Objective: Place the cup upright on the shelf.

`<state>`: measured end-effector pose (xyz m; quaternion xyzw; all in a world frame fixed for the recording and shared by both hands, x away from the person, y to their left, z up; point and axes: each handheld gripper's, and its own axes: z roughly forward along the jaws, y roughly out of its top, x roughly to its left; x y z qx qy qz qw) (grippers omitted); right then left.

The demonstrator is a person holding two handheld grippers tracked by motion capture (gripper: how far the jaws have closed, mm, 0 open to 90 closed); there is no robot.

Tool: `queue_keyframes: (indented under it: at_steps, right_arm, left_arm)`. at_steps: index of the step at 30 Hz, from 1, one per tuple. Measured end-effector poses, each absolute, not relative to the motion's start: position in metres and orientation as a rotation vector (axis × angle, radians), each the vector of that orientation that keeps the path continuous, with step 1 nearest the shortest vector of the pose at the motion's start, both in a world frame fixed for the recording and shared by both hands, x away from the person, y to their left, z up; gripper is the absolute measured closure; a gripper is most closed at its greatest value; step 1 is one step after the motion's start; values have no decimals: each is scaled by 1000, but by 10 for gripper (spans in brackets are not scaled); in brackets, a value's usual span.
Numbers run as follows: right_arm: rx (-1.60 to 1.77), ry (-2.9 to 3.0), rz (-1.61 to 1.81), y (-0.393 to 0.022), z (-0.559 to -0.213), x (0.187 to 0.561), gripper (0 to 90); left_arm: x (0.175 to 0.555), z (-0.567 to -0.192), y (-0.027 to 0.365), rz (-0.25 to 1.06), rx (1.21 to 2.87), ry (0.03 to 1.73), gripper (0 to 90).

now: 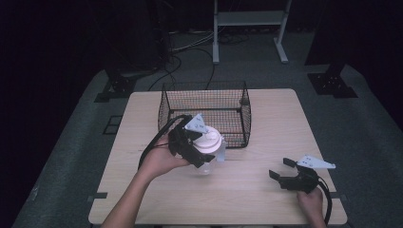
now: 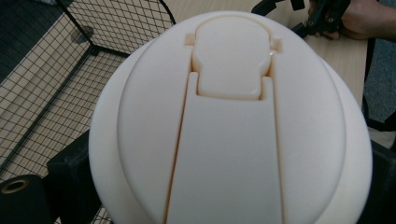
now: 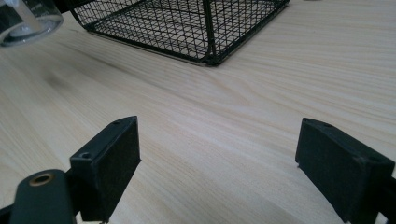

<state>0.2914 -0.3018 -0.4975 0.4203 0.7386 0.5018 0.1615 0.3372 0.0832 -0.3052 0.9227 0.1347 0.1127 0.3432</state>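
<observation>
A clear jar (image 1: 207, 164) with a cream-white flip lid (image 1: 209, 139) is held in front of the black wire basket (image 1: 204, 111). My left gripper (image 1: 203, 145) is shut on the jar at its lid, with one black jaw on each side of the lid (image 2: 229, 116). The jar's clear base (image 3: 25, 18) hangs just above the wood. My right gripper (image 1: 279, 168) stands open near the table's front right, its jaws (image 3: 217, 163) wide apart over bare wood with nothing between them.
The wire basket (image 3: 187, 23) is open at the top and stands at the middle back of the wooden table (image 1: 266, 123). The right hand and its gripper (image 2: 322, 14) lie beyond the lid. Dark floor, cables and a metal stand (image 1: 249, 28) lie behind.
</observation>
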Motion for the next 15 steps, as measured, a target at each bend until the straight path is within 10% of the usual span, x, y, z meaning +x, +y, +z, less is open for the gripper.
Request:
queue_keyframes:
  at_steps: [15]
  right_arm:
    - [1195,2106,1434,-302,-498,292,129]
  left_arm:
    - [357,-271,74,295,2423,335,52]
